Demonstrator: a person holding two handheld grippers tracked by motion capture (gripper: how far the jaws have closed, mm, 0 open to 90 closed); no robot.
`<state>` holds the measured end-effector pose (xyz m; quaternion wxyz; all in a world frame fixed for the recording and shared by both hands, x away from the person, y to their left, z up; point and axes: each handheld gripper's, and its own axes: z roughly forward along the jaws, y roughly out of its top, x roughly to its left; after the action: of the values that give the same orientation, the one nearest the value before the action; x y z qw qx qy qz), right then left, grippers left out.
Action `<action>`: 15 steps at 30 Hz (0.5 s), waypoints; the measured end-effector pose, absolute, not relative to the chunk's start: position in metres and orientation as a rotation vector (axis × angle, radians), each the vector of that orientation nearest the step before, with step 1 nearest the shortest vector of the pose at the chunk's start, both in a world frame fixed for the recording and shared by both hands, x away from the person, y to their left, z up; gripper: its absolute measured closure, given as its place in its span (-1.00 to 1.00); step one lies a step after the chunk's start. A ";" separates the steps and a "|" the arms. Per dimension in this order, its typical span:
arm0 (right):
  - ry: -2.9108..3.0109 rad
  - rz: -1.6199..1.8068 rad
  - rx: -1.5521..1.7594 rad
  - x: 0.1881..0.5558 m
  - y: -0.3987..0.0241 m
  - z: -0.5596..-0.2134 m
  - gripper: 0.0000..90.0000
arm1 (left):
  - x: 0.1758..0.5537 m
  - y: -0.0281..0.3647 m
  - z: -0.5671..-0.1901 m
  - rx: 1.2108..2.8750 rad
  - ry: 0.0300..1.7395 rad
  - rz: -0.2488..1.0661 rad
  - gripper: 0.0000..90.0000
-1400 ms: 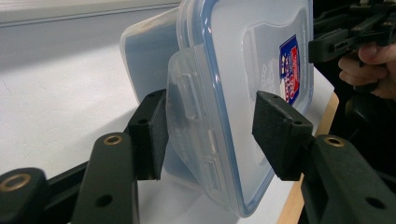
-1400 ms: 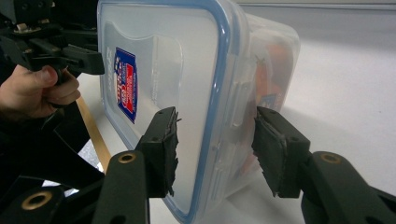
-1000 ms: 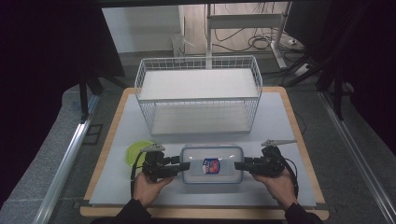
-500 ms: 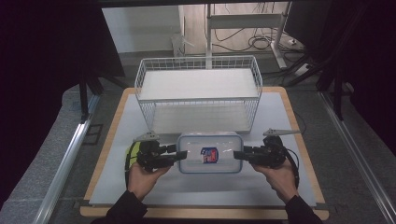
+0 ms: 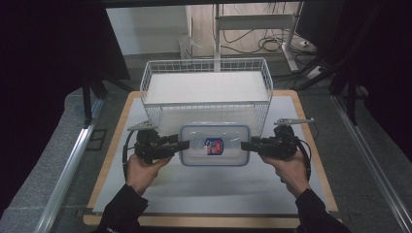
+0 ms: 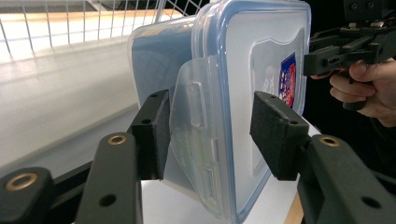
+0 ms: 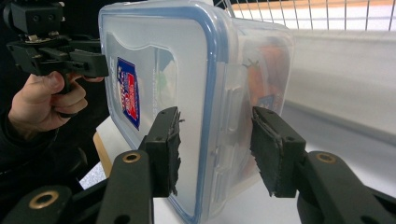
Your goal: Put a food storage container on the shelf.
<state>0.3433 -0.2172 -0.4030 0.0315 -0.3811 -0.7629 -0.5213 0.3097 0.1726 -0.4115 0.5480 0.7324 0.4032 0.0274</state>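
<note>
A clear plastic food box [image 5: 214, 145] with a blue-sealed lid is seen lifted above the bench, held level and lengthwise between the two grippers. Its lid is shut, with the clip flaps at both short ends folded down. A red and blue label sits at the middle of the lid. Blurred orange contents are made out through the wall. From the box, the wire basket [image 5: 206, 90] lies at 12 o'clock, just beyond it.
</note>
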 end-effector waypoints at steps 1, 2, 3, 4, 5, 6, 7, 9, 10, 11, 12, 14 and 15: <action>-2.352 -1.605 -1.173 0.346 -0.216 -0.397 0.19 | 0.311 0.173 -0.409 1.733 0.956 0.065 0.09; -2.357 -1.609 -1.171 0.348 -0.215 -0.395 0.19 | 0.314 0.175 -0.404 1.730 0.950 0.069 0.09; -2.359 -1.613 -1.171 0.349 -0.214 -0.391 0.19 | 0.315 0.175 -0.401 1.723 0.956 0.068 0.09; -2.359 -1.613 -1.171 0.349 -0.214 -0.391 0.19 | 0.315 0.175 -0.401 1.723 0.956 0.068 0.09; -2.366 -1.621 -1.169 0.352 -0.212 -0.384 0.19 | 0.318 0.176 -0.398 1.723 0.946 0.072 0.09; -2.366 -1.621 -1.169 0.352 -0.212 -0.384 0.19 | 0.319 0.177 -0.394 1.719 0.946 0.072 0.09; -2.377 -1.632 -1.163 0.355 -0.210 -0.375 0.19 | 0.322 0.179 -0.387 1.715 0.942 0.077 0.09; -2.377 -1.638 -1.163 0.358 -0.208 -0.367 0.19 | 0.325 0.181 -0.379 1.710 0.940 0.082 0.09; -2.377 -1.638 -1.163 0.358 -0.208 -0.367 0.19 | 0.325 0.181 -0.379 1.710 0.940 0.082 0.09; -2.378 -1.644 -1.158 0.361 -0.207 -0.363 0.19 | 0.327 0.182 -0.376 1.708 0.936 0.086 0.09; -2.379 -1.648 -1.157 0.363 -0.207 -0.359 0.19 | 0.329 0.182 -0.372 1.707 0.935 0.090 0.09; -2.380 -1.652 -1.157 0.367 -0.205 -0.352 0.18 | 0.334 0.184 -0.365 1.705 0.935 0.095 0.09; -2.378 -1.655 -1.160 0.373 -0.203 -0.345 0.18 | 0.339 0.186 -0.359 1.706 0.934 0.098 0.09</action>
<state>0.3725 -0.2029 -0.3455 0.0105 -0.3716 -0.7619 -0.5304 0.3388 0.1855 -0.3589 0.5620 0.7246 0.3967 0.0418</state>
